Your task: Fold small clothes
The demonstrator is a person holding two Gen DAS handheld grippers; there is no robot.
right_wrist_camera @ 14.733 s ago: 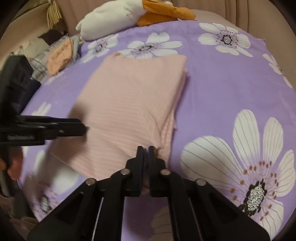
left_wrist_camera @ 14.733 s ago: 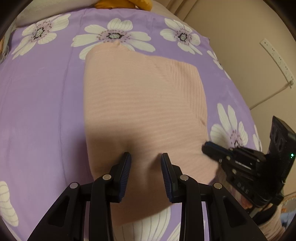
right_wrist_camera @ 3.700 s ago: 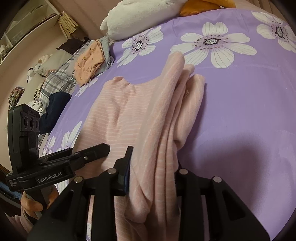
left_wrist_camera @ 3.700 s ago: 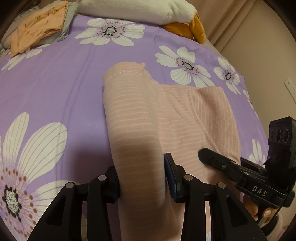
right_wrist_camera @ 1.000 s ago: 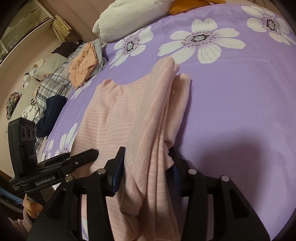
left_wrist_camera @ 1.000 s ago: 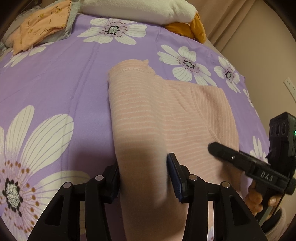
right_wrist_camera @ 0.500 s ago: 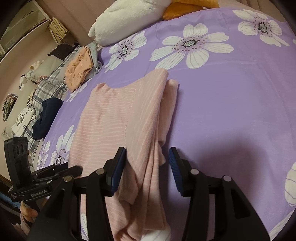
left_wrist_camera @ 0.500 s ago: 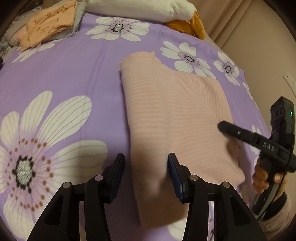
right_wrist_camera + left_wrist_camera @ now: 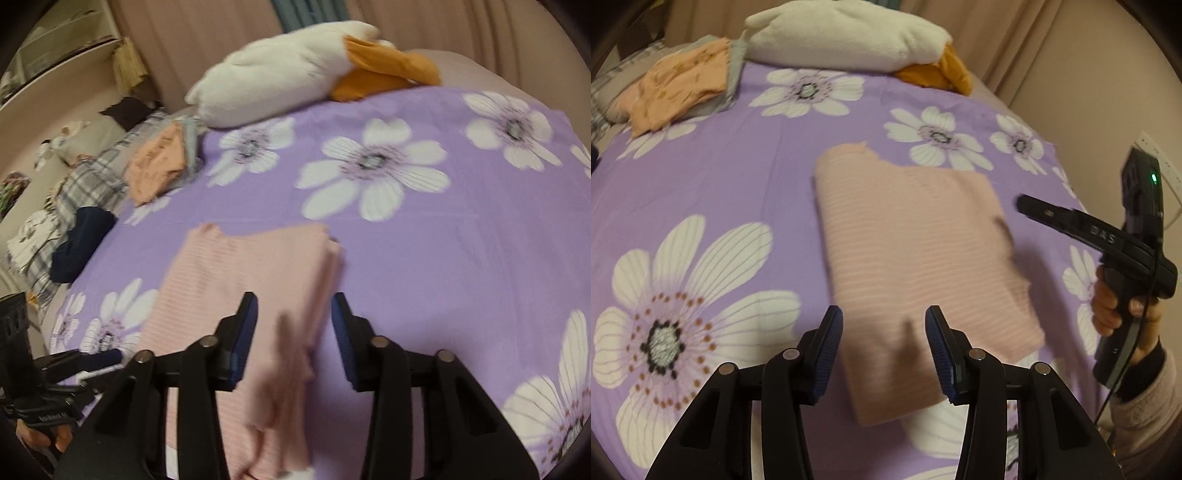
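since a second ago both tools let go of the pink top [image 9: 916, 258], jaws narrowing yet apart above it: left tool [image 9: 884, 334], right tool [image 9: 291, 321]; top lies folded on the bed [image 9: 720, 177], six o'clock.

A bed [image 9: 731, 177] covered by a purple sheet printed with large white daisies. A folded pink striped garment [image 9: 916, 251] lies flat near its middle. At the far edge rests a white and orange plush toy [image 9: 849, 40]. On the far left lies a folded peach garment [image 9: 676, 85] on grey cloth.
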